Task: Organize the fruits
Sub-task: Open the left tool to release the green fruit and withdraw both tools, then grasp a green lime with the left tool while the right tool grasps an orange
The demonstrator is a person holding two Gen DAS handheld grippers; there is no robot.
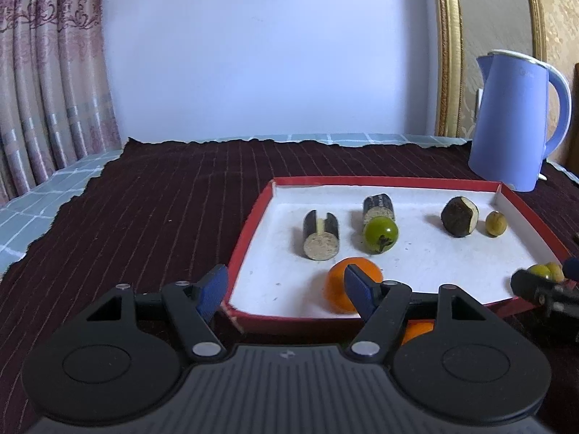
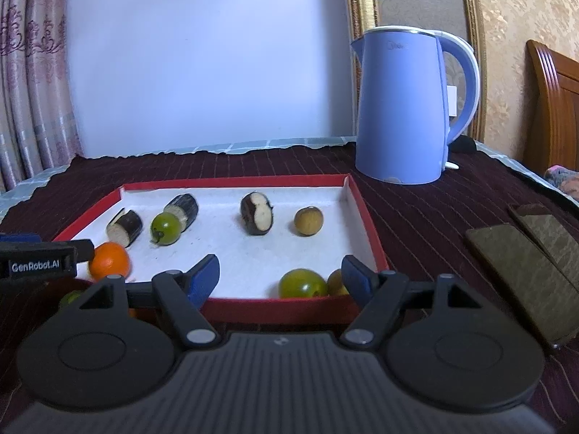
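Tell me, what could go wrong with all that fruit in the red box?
1. The orange is round and sits right by the left gripper, whose jaws are open and empty; a nudge could send it rolling into the cut cane piece.
2. The green fruit lies against the tray's near wall, so the right gripper might catch that wall and tip or slide the tray.
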